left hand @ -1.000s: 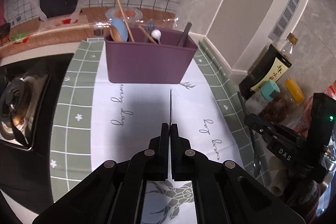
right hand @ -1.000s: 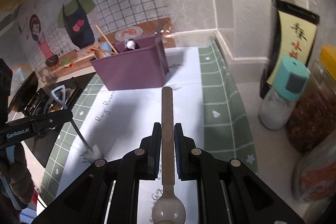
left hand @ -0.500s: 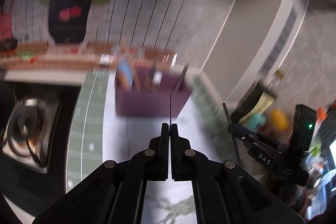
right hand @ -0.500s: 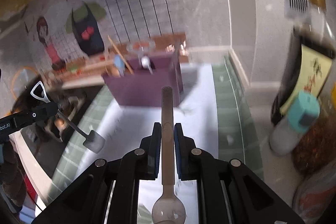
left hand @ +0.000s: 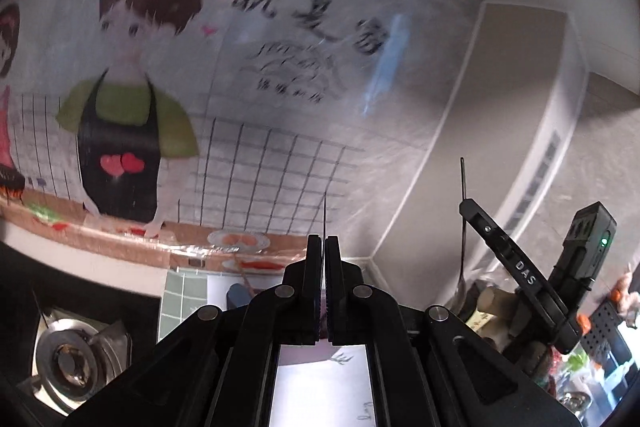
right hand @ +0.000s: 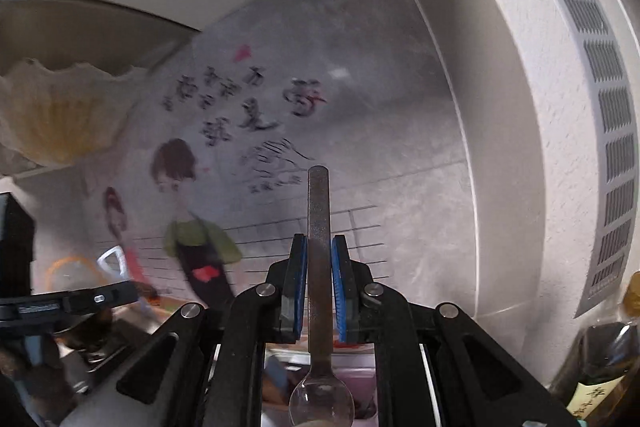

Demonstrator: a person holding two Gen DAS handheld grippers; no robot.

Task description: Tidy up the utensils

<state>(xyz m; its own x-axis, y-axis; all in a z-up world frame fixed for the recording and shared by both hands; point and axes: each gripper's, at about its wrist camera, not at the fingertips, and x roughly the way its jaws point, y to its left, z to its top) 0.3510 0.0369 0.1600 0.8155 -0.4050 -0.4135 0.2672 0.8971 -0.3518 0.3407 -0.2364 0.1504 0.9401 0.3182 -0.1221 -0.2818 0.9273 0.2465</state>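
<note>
Carry step: right gripper (right hand: 319, 283) pinched spoon (right hand: 319, 251) handle-forward between fingers; left gripper (left hand: 323, 263) pinched thin utensil (left hand: 324, 213). Next move called for lowering over holder.

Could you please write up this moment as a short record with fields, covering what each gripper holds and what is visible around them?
left gripper: shut on a thin flat metal utensil, seen edge-on, sticking out past the fingers
right gripper: shut on the flat handle of a metal spoon, bowl end towards the camera
aim: both point at the wall poster of a cartoon cook in a green shirt and black apron
below left gripper: steel gas burner, green-checked mat
right edge: dark sauce bottle
image quality: motion-blurred
</note>
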